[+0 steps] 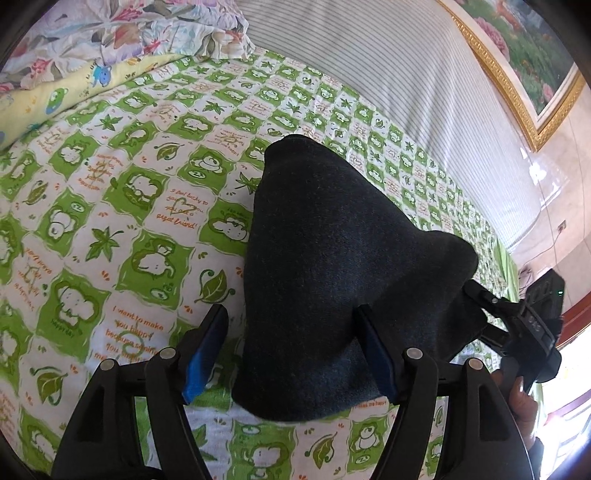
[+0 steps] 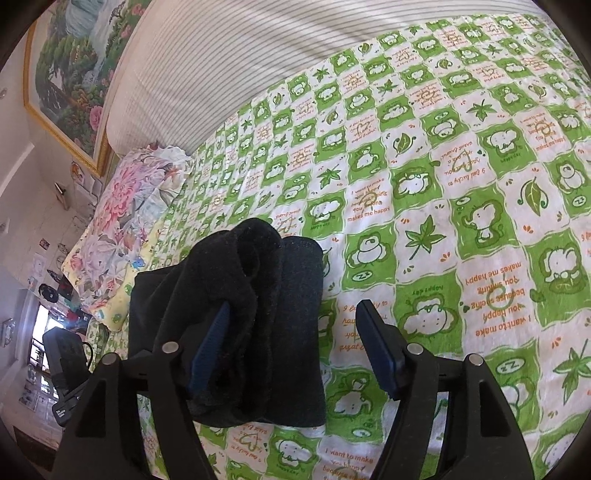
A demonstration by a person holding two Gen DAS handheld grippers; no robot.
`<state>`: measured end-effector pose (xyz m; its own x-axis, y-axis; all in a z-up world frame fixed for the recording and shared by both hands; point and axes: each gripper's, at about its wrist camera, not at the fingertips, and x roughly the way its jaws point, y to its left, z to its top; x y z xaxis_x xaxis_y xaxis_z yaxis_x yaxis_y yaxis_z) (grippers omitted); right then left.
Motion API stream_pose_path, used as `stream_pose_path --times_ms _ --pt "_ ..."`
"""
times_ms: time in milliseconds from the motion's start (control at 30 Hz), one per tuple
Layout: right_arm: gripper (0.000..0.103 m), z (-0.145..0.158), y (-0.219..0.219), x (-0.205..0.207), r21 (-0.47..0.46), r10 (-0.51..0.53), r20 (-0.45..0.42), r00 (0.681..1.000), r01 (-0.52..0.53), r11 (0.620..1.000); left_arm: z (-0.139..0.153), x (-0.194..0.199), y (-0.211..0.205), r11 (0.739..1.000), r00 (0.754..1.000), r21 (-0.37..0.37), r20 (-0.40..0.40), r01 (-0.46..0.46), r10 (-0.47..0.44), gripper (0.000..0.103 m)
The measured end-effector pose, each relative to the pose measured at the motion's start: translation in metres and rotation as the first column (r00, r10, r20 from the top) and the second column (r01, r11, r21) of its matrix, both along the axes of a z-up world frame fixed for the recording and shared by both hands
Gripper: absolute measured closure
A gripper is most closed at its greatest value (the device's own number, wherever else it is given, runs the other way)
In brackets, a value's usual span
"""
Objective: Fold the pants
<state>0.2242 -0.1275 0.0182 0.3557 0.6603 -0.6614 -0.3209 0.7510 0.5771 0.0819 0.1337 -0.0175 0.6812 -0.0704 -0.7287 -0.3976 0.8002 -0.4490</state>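
The dark pants [image 1: 332, 266] lie as a folded bundle on the green and white patterned bedspread [image 1: 122, 206]. My left gripper [image 1: 291, 321] is open, its blue-padded fingers either side of the near end of the bundle, not pinching it. In the right wrist view the pants [image 2: 251, 317] show as a thick folded stack with rolled layers. My right gripper [image 2: 291, 314] is open; its left finger [image 2: 210, 347] lies against the stack and its right finger [image 2: 376, 343] stands over bare bedspread [image 2: 443, 184]. The right gripper also shows in the left wrist view [image 1: 517, 317], at the bundle's right edge.
Floral pillows [image 1: 110, 33] and a yellow cartoon-print cloth [image 1: 48, 99] lie at the bed's head. A striped padded headboard [image 1: 388, 66] runs along the far side, with a gold-framed painting [image 1: 524, 55] above. Open bedspread extends to the right in the right wrist view.
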Motion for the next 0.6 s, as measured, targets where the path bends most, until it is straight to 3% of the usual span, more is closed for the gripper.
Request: stream_pose_path --times_ms 333,433,600 --pt "0.03 0.024 -0.001 -0.037 -0.034 0.038 0.06 0.997 -0.036 0.999 0.008 -0.027 -0.017 0.999 1.0 0.046 -0.011 0.022 -0.021 0.028" --pt "0.022 0.031 -0.002 -0.052 -0.053 0.05 0.088 0.995 -0.045 0.998 0.01 -0.035 -0.022 0.997 0.999 0.067 -0.012 0.031 -0.03 0.027" --pt "0.02 0.039 0.002 -0.075 -0.093 0.102 0.126 0.987 -0.09 0.992 0.01 -0.045 -0.031 0.995 0.999 0.09 -0.019 0.04 -0.038 0.027"
